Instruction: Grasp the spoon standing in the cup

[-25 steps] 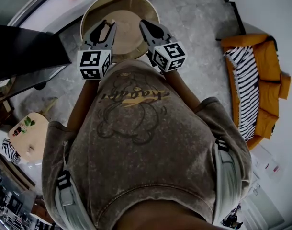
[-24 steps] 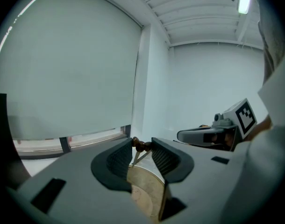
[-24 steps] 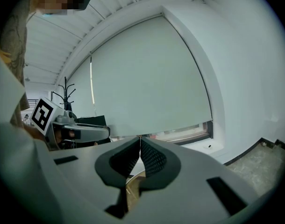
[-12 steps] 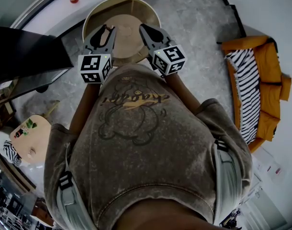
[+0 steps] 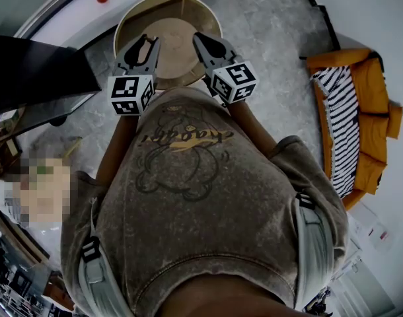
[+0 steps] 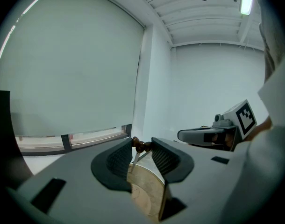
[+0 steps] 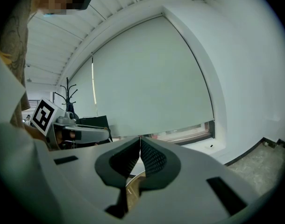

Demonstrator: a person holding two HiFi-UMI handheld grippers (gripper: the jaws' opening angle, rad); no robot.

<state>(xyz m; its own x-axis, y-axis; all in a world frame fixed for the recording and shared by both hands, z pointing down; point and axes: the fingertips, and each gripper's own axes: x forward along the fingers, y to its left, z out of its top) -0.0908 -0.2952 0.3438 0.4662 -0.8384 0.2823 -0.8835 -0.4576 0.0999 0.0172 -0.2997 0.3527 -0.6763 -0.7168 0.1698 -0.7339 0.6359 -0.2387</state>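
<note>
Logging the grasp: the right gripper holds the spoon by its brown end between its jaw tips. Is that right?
No. It is the left gripper that holds the spoon by its brown end between its jaw tips, as the left gripper view shows. The right gripper's jaws are together and empty.

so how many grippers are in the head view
2. The left gripper is over the left of the round table, shut on the spoon by its tip; the right gripper is over its right, jaws together, empty. None seems hidden.

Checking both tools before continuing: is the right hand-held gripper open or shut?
Shut: the right hand-held gripper shows its dark ribbed jaws meeting at the tips, with nothing between them.
</note>
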